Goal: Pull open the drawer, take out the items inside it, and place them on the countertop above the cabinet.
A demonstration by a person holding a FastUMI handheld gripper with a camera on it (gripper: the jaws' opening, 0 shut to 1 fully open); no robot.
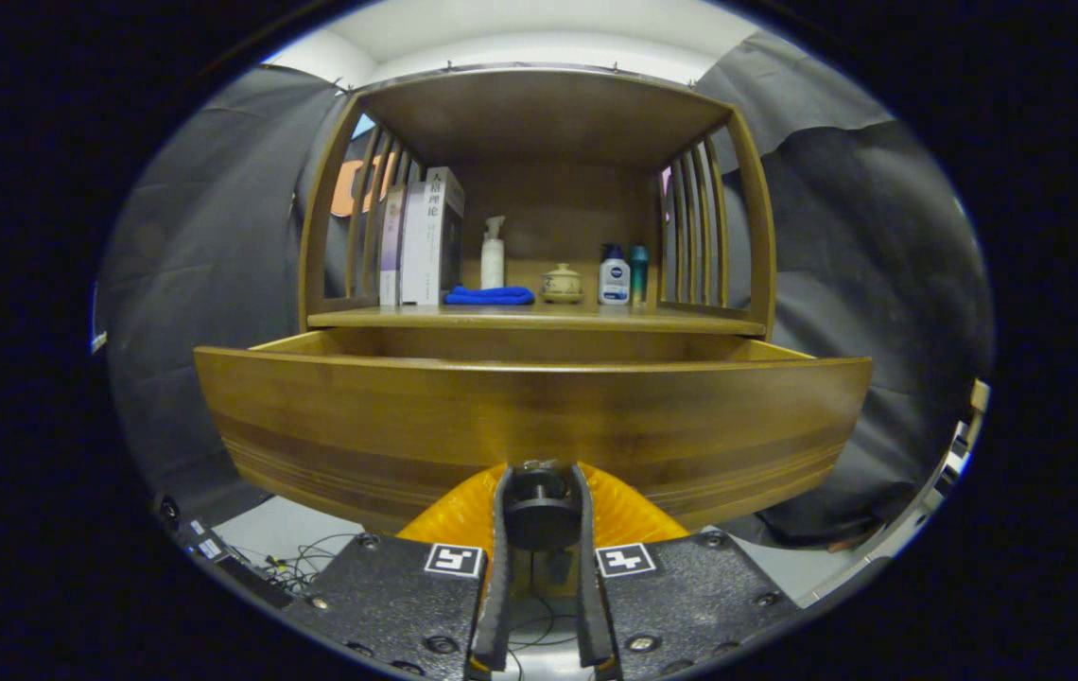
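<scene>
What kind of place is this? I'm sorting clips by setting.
Probably a staged recording booth, not a real home: black cloth hangs behind a wooden cabinet, and cables lie on the floor. The shelf holds books and a lotion bottle. The gripper is shut on the drawer knob.

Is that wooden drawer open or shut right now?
Open: the drawer juts out below the countertop, its inner walls showing. The gripper is shut on the knob.
</scene>
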